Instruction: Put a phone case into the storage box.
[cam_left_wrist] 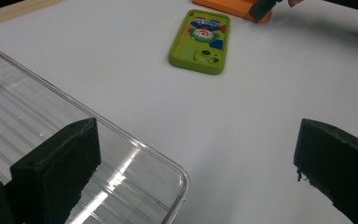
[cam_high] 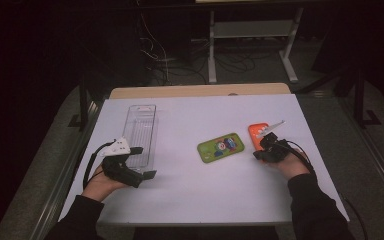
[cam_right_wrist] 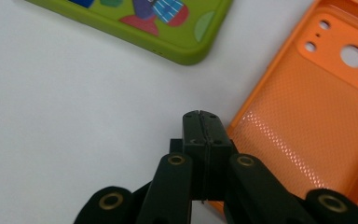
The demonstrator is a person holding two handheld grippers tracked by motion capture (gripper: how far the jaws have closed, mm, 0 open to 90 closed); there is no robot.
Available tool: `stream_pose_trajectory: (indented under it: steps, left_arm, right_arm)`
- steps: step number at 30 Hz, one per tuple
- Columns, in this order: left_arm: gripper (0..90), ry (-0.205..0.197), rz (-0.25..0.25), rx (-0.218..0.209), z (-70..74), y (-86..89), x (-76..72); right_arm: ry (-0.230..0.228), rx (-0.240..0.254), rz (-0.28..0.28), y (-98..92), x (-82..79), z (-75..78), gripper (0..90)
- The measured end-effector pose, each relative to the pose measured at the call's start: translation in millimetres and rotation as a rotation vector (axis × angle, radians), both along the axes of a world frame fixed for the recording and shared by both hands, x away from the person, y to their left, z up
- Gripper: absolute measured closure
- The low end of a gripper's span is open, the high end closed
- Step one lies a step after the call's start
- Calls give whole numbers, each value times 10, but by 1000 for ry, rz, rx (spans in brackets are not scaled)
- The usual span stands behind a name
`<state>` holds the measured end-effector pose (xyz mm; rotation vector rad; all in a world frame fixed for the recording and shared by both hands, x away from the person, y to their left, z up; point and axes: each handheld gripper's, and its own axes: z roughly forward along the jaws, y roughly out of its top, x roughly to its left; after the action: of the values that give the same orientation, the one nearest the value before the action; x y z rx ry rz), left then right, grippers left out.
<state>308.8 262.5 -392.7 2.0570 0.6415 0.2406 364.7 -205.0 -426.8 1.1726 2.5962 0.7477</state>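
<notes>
Orange case [cam_right_wrist: 303,121]: light, bendy, slick shell; pinch a raised rim.
Right tool [cam_right_wrist: 204,122]: together, at its near-left edge.
Left tool [cam_left_wrist: 191,172]: apart.

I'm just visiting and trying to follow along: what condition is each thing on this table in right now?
Clear plastic tray: upright, empty.
Green phone case with cartoon print: flat, printed back up.
Orange phone case: flat, hollow side up, empty.
Left gripper: jaws wide open, one over the tray's corner, holding nothing.
Right gripper: jaws shut together at the orange case's edge.
</notes>
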Motion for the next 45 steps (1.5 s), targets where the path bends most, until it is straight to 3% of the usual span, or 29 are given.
stream_pose_trajectory:
  steps: [10,15,18,22,24,27,28,30,34,35,39,45]
  left_arm:
    - [1,-1,-1,2,1,0,1]
    - [1,3,0,1,0,-4,-1]
    - [1,7,2,1,-1,-6,-4]
    - [1,6,1,4,2,-5,-4]
    - [1,4,2,-3,-3,-8,-4]
    - [1,3,0,-2,0,-8,-4]
    - [1,3,0,-2,0,-8,-4]
    - [1,1,0,-6,-2,-9,-3]
    - [1,2,2,-7,-3,-9,-5]
    - [1,3,3,-10,-3,-10,-7]
    - [1,8,-1,-3,-2,-8,-4]
    - [1,14,-3,-8,-4,-15,-5]
  right_arm:
    - [-8,-23,-56,-177,16,2,886]
    - [-16,47,-50,-201,-6,47,879]
    - [-36,130,-37,-188,-61,125,767]
    - [-61,191,-14,-146,-189,190,502]
    - [-75,199,1,-111,-250,202,365]
    - [-110,257,10,-55,-335,203,219]
    - [-110,257,10,-55,-335,203,219]
    - [-150,281,31,1,-420,190,116]
    - [-157,288,52,64,-519,154,45]
    - [-148,288,83,108,-587,112,17]
    - [-109,271,155,208,-715,30,0]
    - [-73,232,185,288,-778,-33,0]
